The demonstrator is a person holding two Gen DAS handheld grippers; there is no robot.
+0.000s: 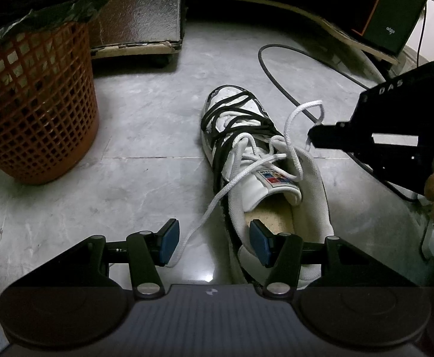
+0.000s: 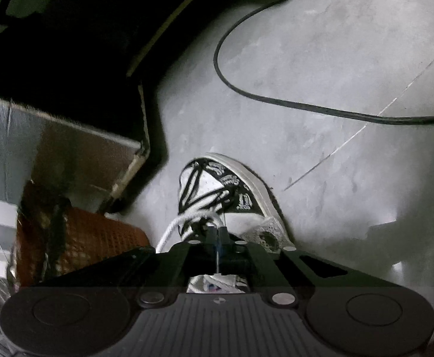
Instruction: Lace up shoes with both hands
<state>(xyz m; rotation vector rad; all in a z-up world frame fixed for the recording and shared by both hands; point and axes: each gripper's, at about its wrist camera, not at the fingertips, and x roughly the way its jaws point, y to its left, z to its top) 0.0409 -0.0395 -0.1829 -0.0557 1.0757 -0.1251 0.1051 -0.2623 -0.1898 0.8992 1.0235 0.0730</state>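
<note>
— White lace end [image 1: 303, 113] looping up from the sneaker [image 1: 264, 160], seemingly being pinched at the tip of the right gripper [image 1: 313, 139]; jaws clenched tight, a thin white strand showing between them in its own view.

— And the left gripper [image 1: 214, 242]?

— Hanging released, blue pads [image 1: 169, 242] standing apart, gripping nothing. Other lace end [image 1: 205, 211] trailing across the grey floor [image 1: 127, 125], passing just inside the left pad without being pressed. Sneaker's heel sitting right beneath that tool, toe pointing away from it.

— Risks from here?

— Judging only: pulling the right strand too hard, dragging the light sneaker along the slick floor, since nothing is pinning it. Slipping out of the clenched tips also likely, the cord being thin and smooth. Snagging on the black cable [image 1: 279, 80] lying just beyond the right tool. Closing the left pads late, missing the slack end entirely.
</note>
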